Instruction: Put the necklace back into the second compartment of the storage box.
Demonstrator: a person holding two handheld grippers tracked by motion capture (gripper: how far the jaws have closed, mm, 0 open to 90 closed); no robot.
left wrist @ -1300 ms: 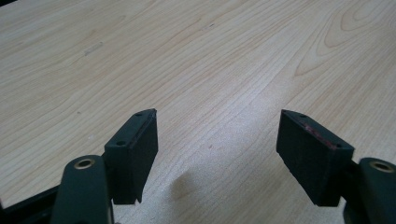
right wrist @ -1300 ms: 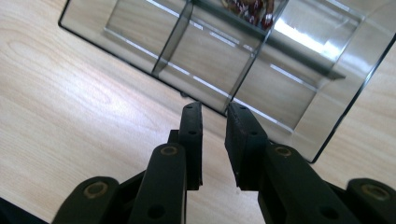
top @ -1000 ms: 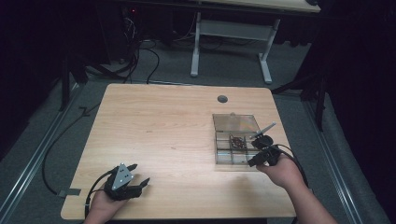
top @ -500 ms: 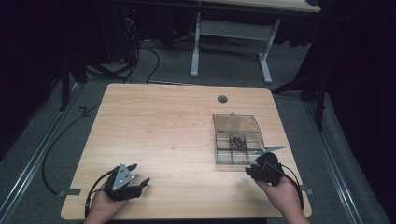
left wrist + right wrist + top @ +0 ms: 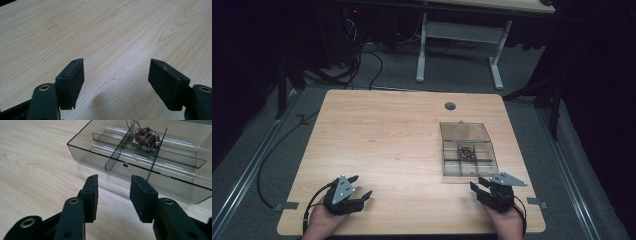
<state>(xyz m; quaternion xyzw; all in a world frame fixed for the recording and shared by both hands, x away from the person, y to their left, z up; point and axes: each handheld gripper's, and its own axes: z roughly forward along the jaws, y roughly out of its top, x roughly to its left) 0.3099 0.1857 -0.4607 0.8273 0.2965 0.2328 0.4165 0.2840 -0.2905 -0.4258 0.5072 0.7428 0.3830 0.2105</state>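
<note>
A clear plastic box (image 5: pixel 452 167) with compartments stands on the right half of the wooden table (image 5: pixel 387 140), its lid (image 5: pixel 464 131) laid open behind it. A tangle of brown cord and beads (image 5: pixel 467 151) lies in a middle compartment. My right gripper (image 5: pixel 477 183) rests near the front edge, just in front of the box. Its jaws have just been opening and nothing is between them. In the right gripper view, the right gripper (image 5: pixel 113 180) points at the box's front wall (image 5: pixel 95 152), with the beads (image 5: pixel 145 136) beyond. My left gripper (image 5: pixel 361 186) sits at the front left, and the left gripper (image 5: pixel 116 62) is wide open over bare wood.
A round cable hole (image 5: pixel 450 106) is set in the table's far side. Behind the table stands a white desk frame (image 5: pixel 457 35), and cables (image 5: pixel 362 55) lie on the floor. Grey tape tabs (image 5: pixel 285 205) mark the table's front corners.
My right gripper has drawn back from over the box toward the front edge and come down to the table, its jaws wider apart. The left gripper has stayed put.
</note>
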